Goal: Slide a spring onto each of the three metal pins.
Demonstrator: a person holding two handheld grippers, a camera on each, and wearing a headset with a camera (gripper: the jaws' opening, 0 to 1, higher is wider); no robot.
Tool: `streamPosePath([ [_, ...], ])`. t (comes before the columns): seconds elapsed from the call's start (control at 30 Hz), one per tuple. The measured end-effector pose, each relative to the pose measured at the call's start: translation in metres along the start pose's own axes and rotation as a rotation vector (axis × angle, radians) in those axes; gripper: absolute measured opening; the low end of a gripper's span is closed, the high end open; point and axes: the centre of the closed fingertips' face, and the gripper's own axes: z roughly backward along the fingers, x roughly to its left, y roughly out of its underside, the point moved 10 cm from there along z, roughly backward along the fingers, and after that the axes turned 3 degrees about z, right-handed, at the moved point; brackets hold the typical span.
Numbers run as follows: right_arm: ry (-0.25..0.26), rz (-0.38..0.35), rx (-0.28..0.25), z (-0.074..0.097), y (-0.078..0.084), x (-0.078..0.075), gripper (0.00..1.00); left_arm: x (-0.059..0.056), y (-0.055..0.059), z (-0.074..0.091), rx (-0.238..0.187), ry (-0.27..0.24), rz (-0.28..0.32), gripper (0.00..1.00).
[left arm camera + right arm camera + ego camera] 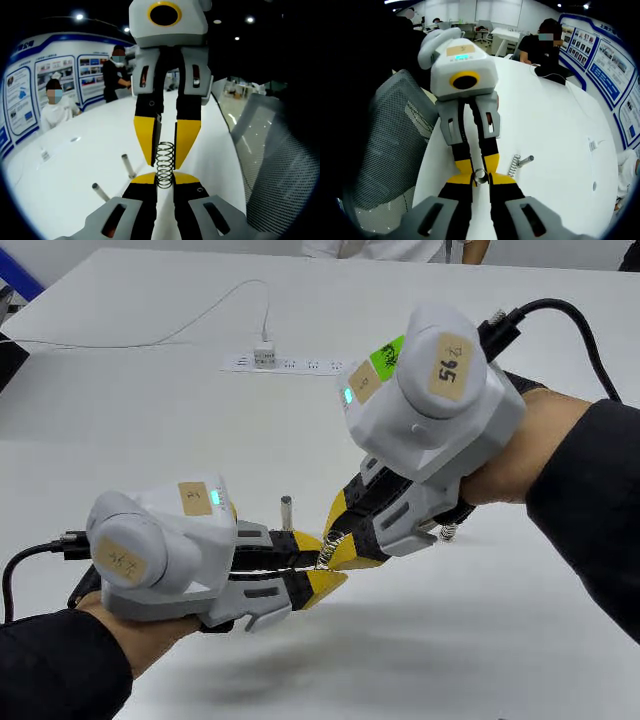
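A small steel spring (325, 552) hangs above the white table between the two grippers' yellow tips. My left gripper (165, 179) pinches the spring's (165, 162) near end. My right gripper (480, 181) comes in from the opposite side and closes on the spring's (480, 175) other end, seen end-on. In the head view the left gripper (328, 578) reaches in from the lower left and the right gripper (338, 540) slants down from the upper right. One metal pin (286, 512) stands just behind the tips. Two pins (128, 165) (100, 191) show left of the jaws.
A second spring (514, 165) lies on the table against a pin (525, 160); it also shows under the right gripper (447, 531). A white power strip (285, 364) with a plugged-in charger sits further back. People sit at the table's far side. A mesh chair (395, 150) stands beside the table.
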Motion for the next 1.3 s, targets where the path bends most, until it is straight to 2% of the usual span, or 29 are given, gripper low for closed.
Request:
streamPosePath([
  [0.47, -0.008, -0.005, -0.001, -0.001, -0.001, 0.001, 0.12, -0.001, 0.000, -0.001, 0.000, 0.000, 0.005, 0.12],
  [0.57, -0.007, -0.010, 0.002, 0.000, 0.000, 0.000, 0.12, -0.001, 0.000, -0.001, -0.002, -0.001, 0.024, 0.18],
  [1.0, 0.005, -0.028, 0.018, 0.004, 0.004, -0.004, 0.12, 0.001, 0.008, 0.005, -0.004, -0.022, 0.073, 0.30],
  [1.3, 0.033, -0.059, 0.026, 0.013, 0.014, -0.012, 0.12, 0.006, 0.015, 0.015, -0.005, -0.061, 0.110, 0.38],
])
